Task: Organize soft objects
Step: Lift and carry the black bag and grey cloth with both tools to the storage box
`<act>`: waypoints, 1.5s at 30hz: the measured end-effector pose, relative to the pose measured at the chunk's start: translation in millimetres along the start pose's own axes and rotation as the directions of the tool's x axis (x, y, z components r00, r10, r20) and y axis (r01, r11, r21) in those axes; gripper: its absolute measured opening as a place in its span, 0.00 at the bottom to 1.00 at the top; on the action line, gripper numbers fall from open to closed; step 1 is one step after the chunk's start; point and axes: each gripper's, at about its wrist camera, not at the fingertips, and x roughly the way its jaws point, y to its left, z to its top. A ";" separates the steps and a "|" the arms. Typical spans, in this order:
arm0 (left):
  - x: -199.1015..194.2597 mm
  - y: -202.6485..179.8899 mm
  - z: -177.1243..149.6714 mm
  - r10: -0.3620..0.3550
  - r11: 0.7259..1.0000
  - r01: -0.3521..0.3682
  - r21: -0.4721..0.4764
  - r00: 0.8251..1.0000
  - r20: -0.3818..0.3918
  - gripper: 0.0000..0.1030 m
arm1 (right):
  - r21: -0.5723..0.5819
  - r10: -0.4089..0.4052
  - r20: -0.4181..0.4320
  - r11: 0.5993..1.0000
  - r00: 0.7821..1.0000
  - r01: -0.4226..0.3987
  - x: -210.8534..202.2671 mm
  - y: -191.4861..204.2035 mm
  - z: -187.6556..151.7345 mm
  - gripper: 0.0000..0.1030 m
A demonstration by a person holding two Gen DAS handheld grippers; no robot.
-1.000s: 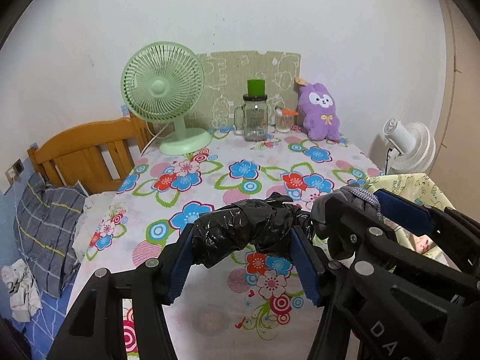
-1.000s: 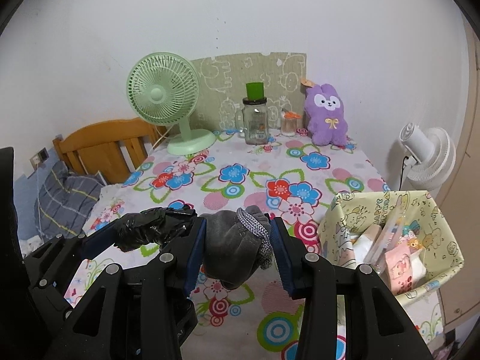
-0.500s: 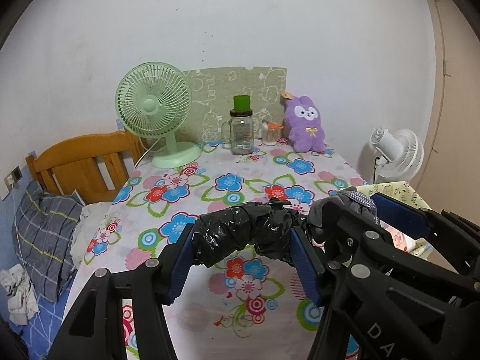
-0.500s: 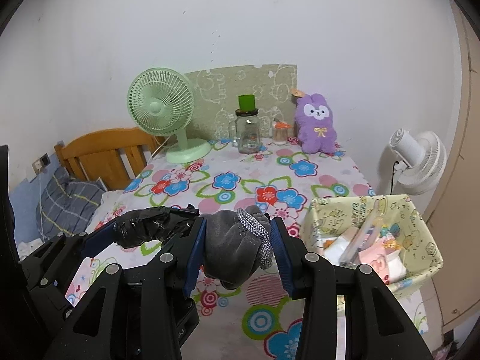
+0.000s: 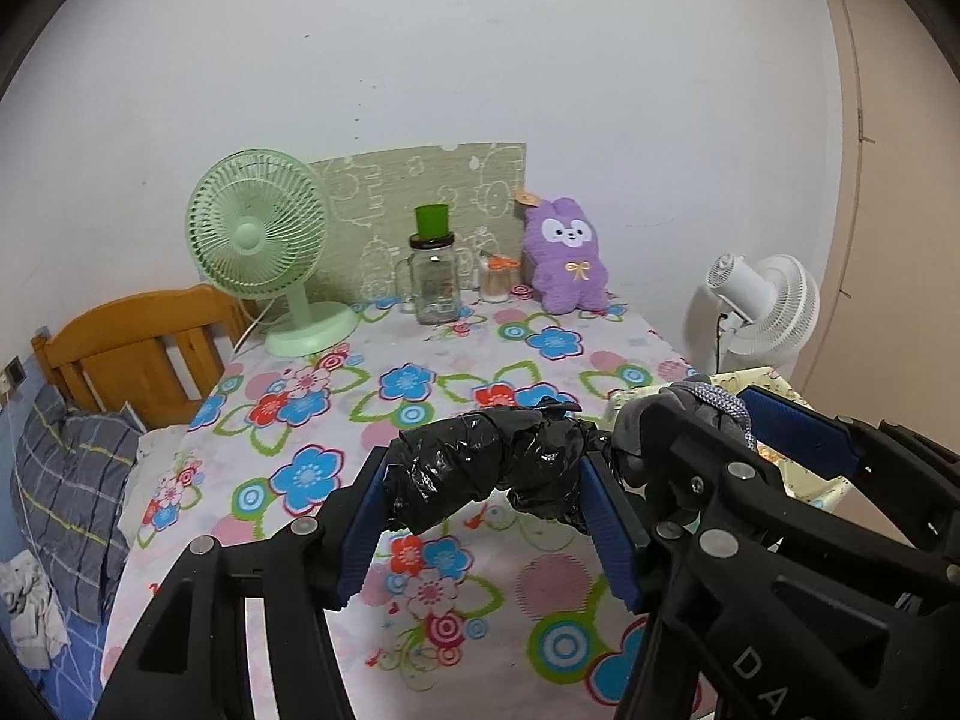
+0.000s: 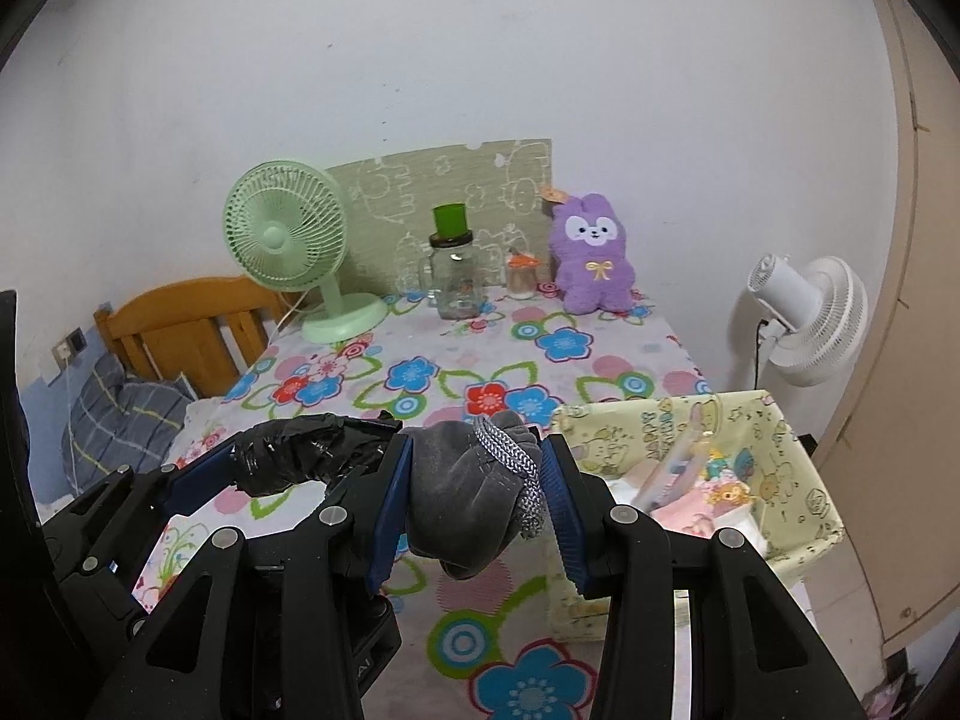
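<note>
Left gripper (image 5: 489,516) fingers clamp black plastic bundle (image 5: 480,471); right gripper (image 6: 477,510) fingers clamp grey glove (image 6: 474,495), above worktop (image 6: 420,384).

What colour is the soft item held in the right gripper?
Grey, with a black-and-white woven band, on the soft item; clearest in the right wrist view.
</note>
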 end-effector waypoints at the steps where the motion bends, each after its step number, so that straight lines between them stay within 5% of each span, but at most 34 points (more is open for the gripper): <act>1: 0.8 -2.0 0.4 -0.004 1.000 0.004 0.002 1.000 0.000 0.62 | 0.003 -0.004 0.000 1.000 1.000 0.004 -0.1 -3.6 0.4 0.45; 45: 75.6 -120.3 13.5 -0.211 0.965 0.224 0.133 0.972 -0.108 0.63 | 0.094 -0.169 -0.051 0.980 0.984 0.173 32.2 -131.0 -1.0 0.45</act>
